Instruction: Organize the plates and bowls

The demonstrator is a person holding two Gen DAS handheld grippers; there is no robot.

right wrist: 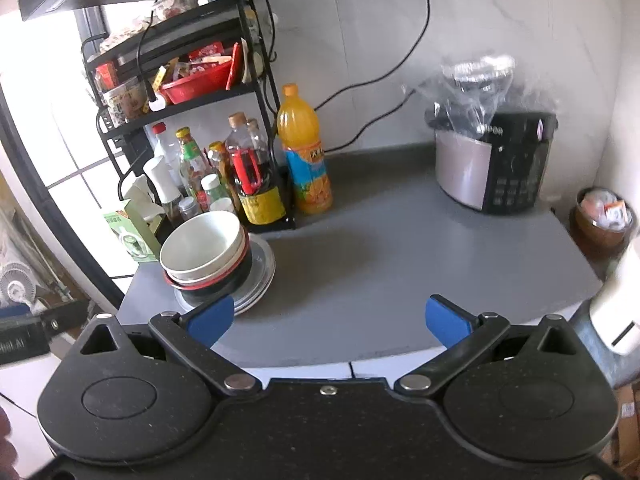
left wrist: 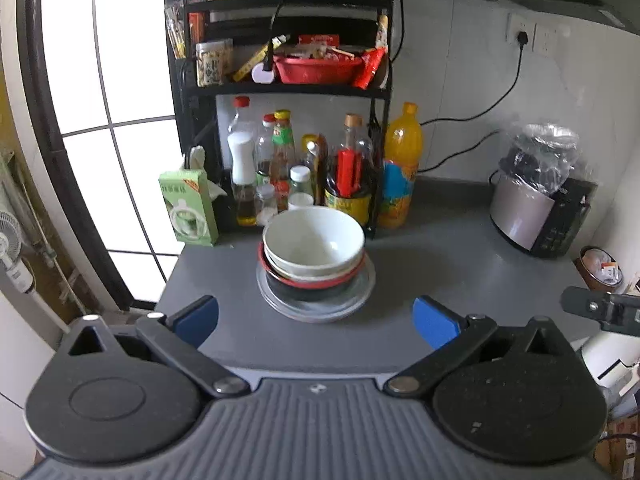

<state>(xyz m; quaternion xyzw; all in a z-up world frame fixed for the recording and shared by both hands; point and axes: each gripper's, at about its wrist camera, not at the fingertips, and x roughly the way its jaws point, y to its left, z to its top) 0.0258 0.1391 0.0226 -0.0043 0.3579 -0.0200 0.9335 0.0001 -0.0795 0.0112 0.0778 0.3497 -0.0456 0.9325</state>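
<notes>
The grey bench (left wrist: 432,248) carried stacked bowls (left wrist: 314,248) on what looked like a glass plate (left wrist: 316,300), before a condiment rack (left wrist: 280,92). Both the left tool (left wrist: 316,318) and right tool (right wrist: 330,318) stood apart, empty.

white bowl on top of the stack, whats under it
Under the white bowl sits a second pale bowl, then a red-rimmed black bowl, all on clear glass plates on the grey counter. How many plates, and anything inside the lower bowls, is hidden.
</notes>
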